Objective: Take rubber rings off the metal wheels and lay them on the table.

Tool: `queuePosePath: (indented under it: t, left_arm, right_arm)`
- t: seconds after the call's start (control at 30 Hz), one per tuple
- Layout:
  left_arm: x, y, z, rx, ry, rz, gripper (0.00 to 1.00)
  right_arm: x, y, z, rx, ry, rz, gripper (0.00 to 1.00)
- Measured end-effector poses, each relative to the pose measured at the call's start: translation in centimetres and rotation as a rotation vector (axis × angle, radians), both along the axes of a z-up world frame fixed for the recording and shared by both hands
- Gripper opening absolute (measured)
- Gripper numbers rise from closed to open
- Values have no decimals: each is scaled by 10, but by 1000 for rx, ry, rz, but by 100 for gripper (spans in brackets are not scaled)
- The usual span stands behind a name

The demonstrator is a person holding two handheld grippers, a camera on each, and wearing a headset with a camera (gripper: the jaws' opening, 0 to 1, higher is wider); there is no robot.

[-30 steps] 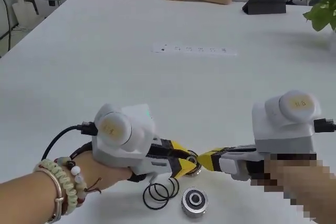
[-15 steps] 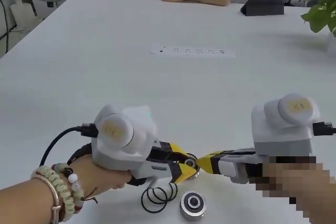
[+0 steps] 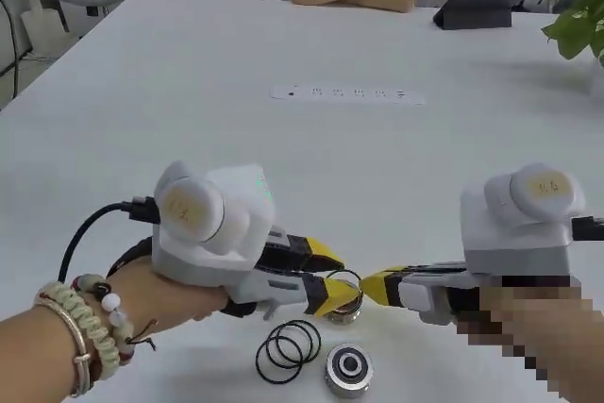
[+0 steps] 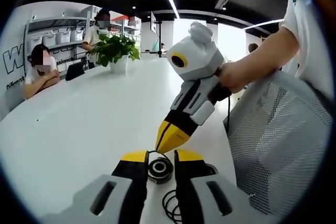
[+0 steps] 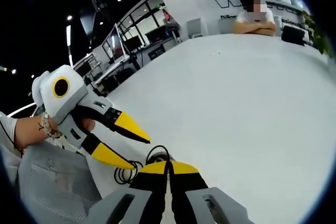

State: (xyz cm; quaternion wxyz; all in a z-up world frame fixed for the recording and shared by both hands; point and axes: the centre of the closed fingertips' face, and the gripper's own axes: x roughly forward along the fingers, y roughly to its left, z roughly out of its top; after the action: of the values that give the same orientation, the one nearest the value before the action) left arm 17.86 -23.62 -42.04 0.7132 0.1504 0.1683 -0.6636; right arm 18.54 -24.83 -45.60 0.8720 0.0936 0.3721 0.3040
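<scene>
Left gripper (image 4: 160, 157) fingers part-open, clamping a silver metal wheel (image 4: 160, 169). Right gripper (image 5: 168, 167) fingers pinched shut on its thin black rubber ring (image 3: 344, 277) — removal under way. Just beside that wheel on the white bench (image 3: 283, 158) — loose black rings (image 3: 288, 346) and a stripped second wheel (image 3: 349, 368).

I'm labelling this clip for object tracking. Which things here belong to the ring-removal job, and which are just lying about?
Job: left gripper clamping a metal wheel; right gripper pinching its rubber ring; loose rings and second wheel on the table.
Lying about: power strip, dark tablet, potted plant.
</scene>
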Motion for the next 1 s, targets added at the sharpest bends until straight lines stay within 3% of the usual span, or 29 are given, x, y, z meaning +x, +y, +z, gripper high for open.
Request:
queuePosePath:
  t: [0.27, 0.37, 0.53, 0.7, 0.8, 1.0]
  left_arm:
    - [0, 8, 26, -38, -11, -21, 20]
    - [4, 14, 35, -46, -10, -3, 26]
    - [13, 25, 56, -99, -15, 34, 33]
    - [15, 34, 65, -98, -35, 31, 45]
    - [11, 40, 73, -103, -20, 21, 53]
    - [1, 56, 85, -91, -73, 12, 67]
  right_arm:
    - [4, -4, 7, 22, -9, -26, 0]
    - [4, -4, 9, 27, -14, -28, 0]
    - [6, -3, 14, 36, -28, -28, 0]
    - [5, 0, 19, 52, -38, -27, 0]
    - [4, 2, 21, 56, -41, -20, 0]
    - [1, 10, 26, 80, -48, 4, 0]
